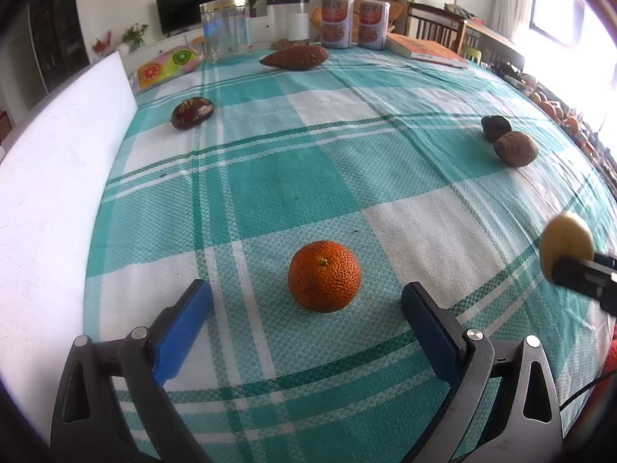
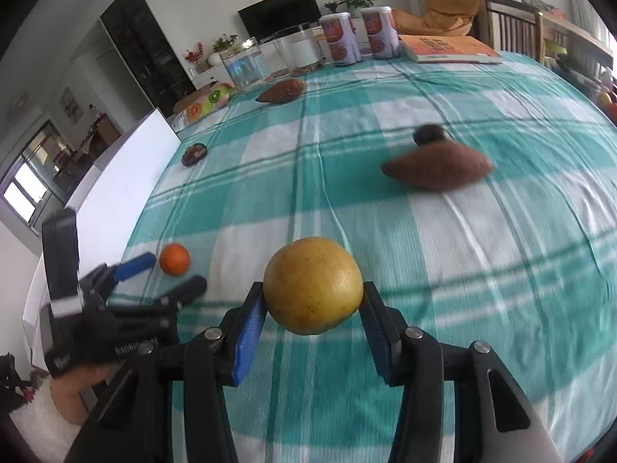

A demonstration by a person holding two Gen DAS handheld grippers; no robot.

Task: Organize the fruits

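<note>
Pinching yellow fruit (image 2: 313,284) in right jaws, left jaws spread around orange (image 1: 324,276), open cloth (image 1: 347,162) beyond

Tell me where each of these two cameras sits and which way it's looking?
Left wrist: on the left gripper, aimed down across the checked tablecloth at the orange between its open fingers.
Right wrist: on the right gripper, aimed along its fingers, which clamp the yellow fruit; a hand shows at lower left.
Shared: orange, yellow fruit, tablecloth, far tins, and each other's gripper.
</note>
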